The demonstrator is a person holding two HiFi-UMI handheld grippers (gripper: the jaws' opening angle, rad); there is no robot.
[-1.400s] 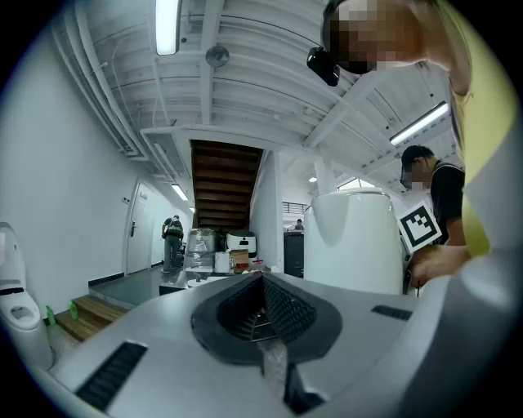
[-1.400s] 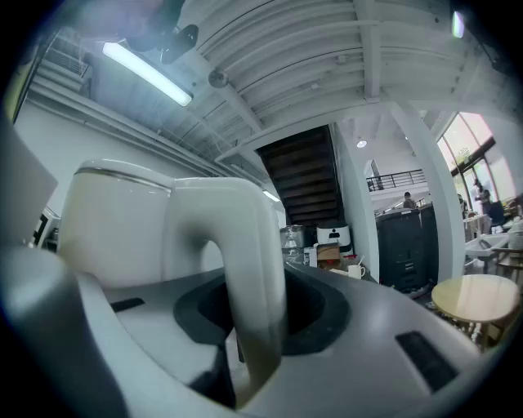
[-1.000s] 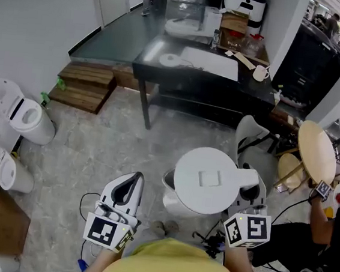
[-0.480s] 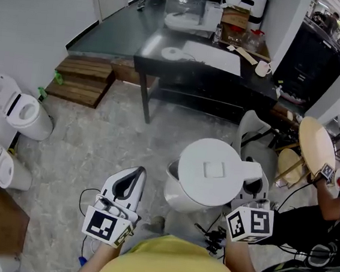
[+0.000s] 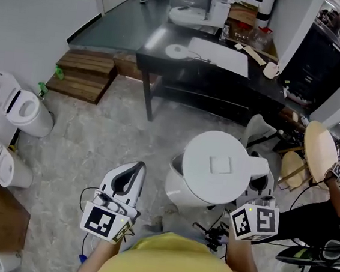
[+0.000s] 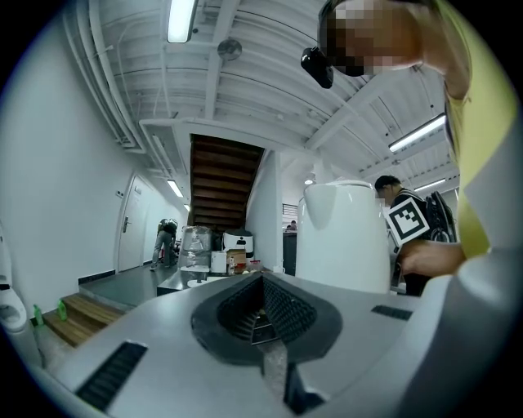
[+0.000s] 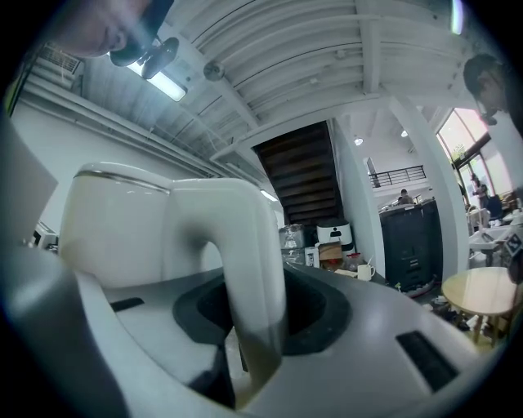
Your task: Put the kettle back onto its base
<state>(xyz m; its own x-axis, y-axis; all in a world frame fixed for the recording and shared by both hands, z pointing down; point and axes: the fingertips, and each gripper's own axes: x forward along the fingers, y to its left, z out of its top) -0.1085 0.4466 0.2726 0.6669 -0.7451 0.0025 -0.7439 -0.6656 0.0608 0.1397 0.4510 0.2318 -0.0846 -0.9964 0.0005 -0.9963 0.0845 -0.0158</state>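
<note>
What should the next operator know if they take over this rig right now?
Right gripper: fingers closed on the kettle handle. The kettle is held in the air over the floor, lid on.
Left gripper: shut, empty, beside the kettle.
Base: the round white disc with a cord on the black table ahead looks like it. Nothing is on it.
Done: kettle is in hand.
Left: carry it to the table, lower it onto the base, release.

Yellow shirt [image 5: 168, 264], white tools [image 5: 132, 172], marker cubes [image 5: 105, 223]
</note>
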